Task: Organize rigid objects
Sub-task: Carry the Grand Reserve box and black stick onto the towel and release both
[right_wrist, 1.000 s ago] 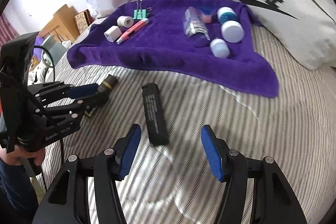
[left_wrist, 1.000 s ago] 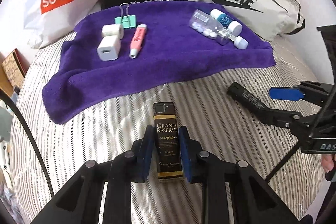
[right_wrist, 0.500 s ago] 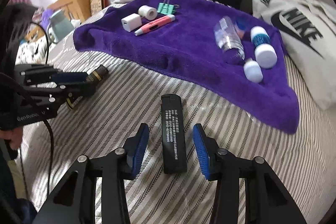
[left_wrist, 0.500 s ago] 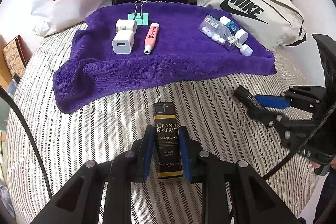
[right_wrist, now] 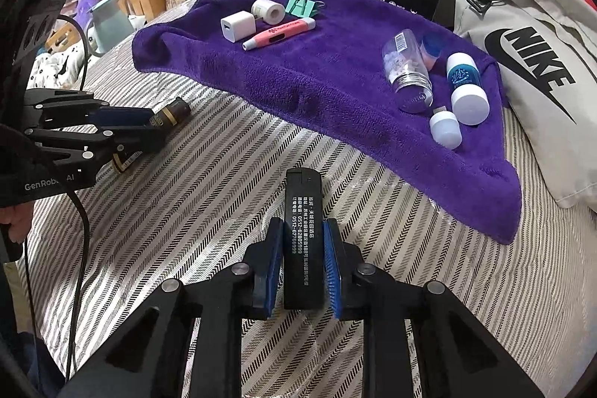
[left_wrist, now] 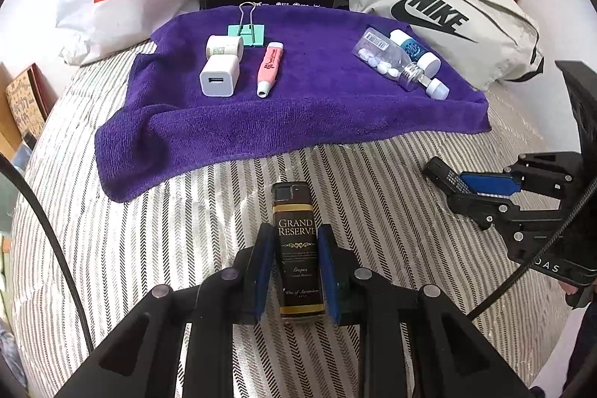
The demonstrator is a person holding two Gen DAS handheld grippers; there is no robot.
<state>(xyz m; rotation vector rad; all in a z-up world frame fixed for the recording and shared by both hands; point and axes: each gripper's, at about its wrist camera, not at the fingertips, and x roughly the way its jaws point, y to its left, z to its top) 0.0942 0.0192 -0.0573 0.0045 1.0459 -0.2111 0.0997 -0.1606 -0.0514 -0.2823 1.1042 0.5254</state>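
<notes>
Striped bedding (left_wrist: 156,248) lies under both claws. Left gripper (left_wrist: 296,271) pinches a glossy Grand Reserve lighter (left_wrist: 298,248), its base hidden; right gripper (right_wrist: 302,267) pinches a matte black lighter (right_wrist: 303,241), both just short of the plush purple towel (left_wrist: 298,114).

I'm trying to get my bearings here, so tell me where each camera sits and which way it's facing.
Left wrist: on the left gripper, looking forward along its fingers at the Grand Reserve lighter it clamps, purple towel beyond; right gripper at right edge.
Right wrist: on the right gripper, facing the black lighter it clamps; left gripper at left edge.
Shared: towel, both lighters, Nike bag, each other's gripper.
</notes>
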